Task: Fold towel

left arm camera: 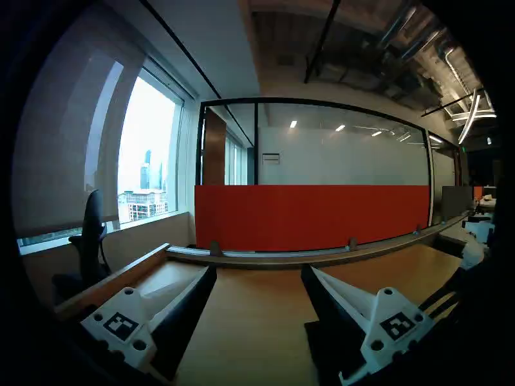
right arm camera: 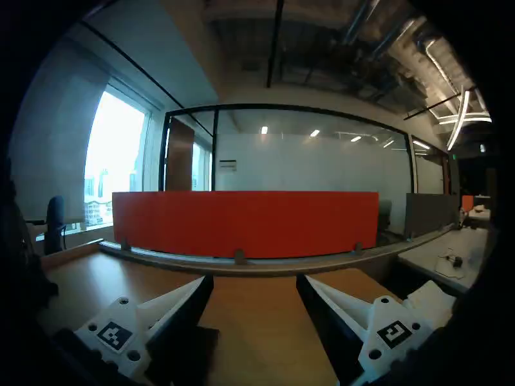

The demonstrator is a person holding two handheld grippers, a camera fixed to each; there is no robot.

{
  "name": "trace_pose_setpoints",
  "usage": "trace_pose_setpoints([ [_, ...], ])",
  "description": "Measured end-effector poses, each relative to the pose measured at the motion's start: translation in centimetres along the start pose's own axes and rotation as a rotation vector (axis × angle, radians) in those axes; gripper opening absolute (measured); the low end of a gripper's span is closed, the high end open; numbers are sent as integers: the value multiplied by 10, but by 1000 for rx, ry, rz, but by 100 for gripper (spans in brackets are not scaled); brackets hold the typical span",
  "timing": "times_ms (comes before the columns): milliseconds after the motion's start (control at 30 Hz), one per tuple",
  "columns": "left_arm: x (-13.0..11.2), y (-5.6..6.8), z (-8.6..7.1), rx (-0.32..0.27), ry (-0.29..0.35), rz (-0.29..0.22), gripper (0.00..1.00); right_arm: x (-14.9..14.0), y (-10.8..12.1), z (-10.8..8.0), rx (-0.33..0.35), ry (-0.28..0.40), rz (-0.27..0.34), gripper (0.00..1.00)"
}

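My left gripper is held level above a wooden desk, its two white fingers spread wide with only bare desk between them. My right gripper hangs the same way over the wooden desk, open and holding nothing. A dark patch of cloth, perhaps the towel, shows by the right gripper's left finger at the bottom of the right gripper view; a similar dark edge sits beside the left gripper's right finger.
A red divider panel stands along the desk's far edge, with a glass partition behind it. A dark office chair sits by the window at left. Another white desk with small items lies to the right.
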State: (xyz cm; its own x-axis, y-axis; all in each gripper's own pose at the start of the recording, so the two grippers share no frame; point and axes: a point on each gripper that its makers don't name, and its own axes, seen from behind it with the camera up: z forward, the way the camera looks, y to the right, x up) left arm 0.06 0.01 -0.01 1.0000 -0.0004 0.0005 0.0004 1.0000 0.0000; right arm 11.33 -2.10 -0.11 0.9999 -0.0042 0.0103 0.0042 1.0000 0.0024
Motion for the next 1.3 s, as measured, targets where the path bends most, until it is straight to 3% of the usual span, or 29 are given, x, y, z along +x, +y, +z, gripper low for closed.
trace_pose_setpoints([
  [267,15,4,-1,-9,-32,0,97,29,-3,-4,-3,-21,-2,100],
  [500,17,19,-2,-64,-75,27,98,34,-9,-7,28,-60,-31,100],
  [1300,-13,65,-21,-278,-246,120,98,4,-76,-30,351,-267,-151,100],
])
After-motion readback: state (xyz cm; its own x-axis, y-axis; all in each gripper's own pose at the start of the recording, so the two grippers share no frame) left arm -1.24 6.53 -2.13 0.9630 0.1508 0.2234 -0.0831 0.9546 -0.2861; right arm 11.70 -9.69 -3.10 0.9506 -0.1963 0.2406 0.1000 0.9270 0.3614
